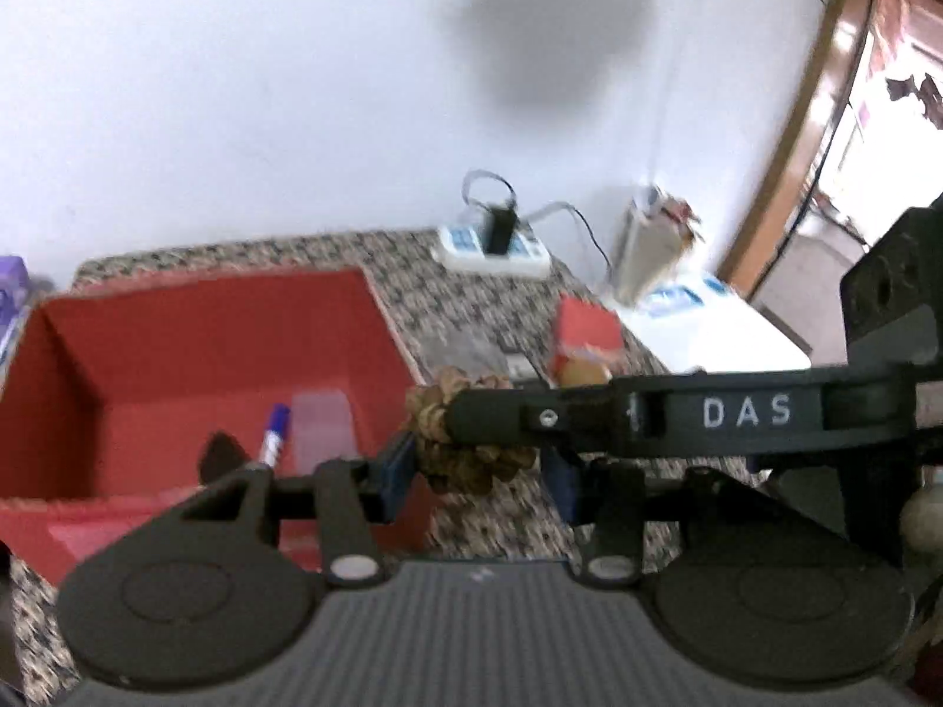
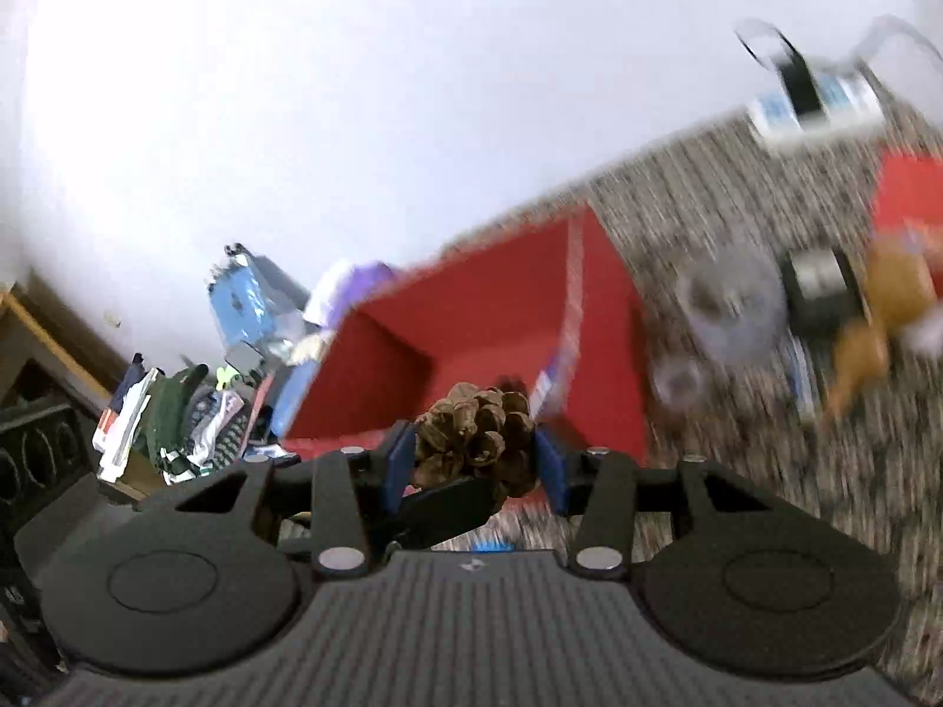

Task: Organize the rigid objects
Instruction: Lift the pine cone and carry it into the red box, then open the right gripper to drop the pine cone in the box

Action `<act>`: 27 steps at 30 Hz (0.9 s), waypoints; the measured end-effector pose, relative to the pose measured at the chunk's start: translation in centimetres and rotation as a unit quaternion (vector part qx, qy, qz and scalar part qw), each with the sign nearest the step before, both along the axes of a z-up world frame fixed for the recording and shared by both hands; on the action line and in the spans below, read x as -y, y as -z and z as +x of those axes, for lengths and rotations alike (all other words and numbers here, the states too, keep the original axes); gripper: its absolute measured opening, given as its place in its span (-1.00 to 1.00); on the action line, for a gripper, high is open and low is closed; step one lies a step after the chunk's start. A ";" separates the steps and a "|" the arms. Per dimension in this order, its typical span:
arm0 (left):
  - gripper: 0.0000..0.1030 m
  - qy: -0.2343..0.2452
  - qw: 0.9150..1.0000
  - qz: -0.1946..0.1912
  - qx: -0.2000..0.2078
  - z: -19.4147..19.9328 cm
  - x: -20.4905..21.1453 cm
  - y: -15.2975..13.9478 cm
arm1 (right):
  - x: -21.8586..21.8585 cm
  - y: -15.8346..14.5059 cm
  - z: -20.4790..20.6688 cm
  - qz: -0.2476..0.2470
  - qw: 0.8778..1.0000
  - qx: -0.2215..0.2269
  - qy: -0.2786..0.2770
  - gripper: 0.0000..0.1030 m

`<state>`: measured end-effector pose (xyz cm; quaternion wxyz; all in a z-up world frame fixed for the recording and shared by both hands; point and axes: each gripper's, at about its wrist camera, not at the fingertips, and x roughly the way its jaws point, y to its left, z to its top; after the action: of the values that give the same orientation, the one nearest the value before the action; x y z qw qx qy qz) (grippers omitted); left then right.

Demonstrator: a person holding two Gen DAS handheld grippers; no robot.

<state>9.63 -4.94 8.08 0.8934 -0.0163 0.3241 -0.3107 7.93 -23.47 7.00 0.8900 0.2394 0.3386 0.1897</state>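
Right now my right gripper [image 2: 474,453] has a brown pine cone [image 2: 474,436] clamped between its blue pads [image 2: 548,462], jaws partly closed around it, and holds it clear of the patterned surface [image 2: 766,471] in front of the open red box [image 2: 489,318]. From my left wrist view the same pine cone [image 1: 465,459] sits between the pads of my left gripper [image 1: 480,474]; the left pad [image 1: 396,468] lies against it, but the black finger of the right gripper [image 1: 648,412] crosses in front, so I cannot tell whether the other pad presses on it. Inside the red box [image 1: 194,342] lie a blue-capped pen [image 1: 274,433] and a pale translucent piece [image 1: 321,430]. Beyond, a white power strip [image 1: 492,250] rests near the wall and a small red carton [image 1: 586,327] stands on the surface [image 1: 460,306].
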 end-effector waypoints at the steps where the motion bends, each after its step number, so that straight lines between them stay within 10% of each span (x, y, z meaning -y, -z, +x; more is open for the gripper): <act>1: -0.08 -0.008 1.000 -0.004 0.001 0.6 -0.4 -0.5 | -0.5 -0.6 0.8 -0.008 1.000 0.010 -0.004 -0.39; 27: -0.08 -0.164 0.979 0.081 -0.091 11.7 -6.6 5.0 | -10.8 4.0 13.9 -0.052 0.990 -0.047 -0.120 -0.39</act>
<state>21.36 1.66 3.06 0.8973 -0.0253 0.4213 -0.1294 21.83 -12.68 3.04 0.8552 0.1590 0.4160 0.2652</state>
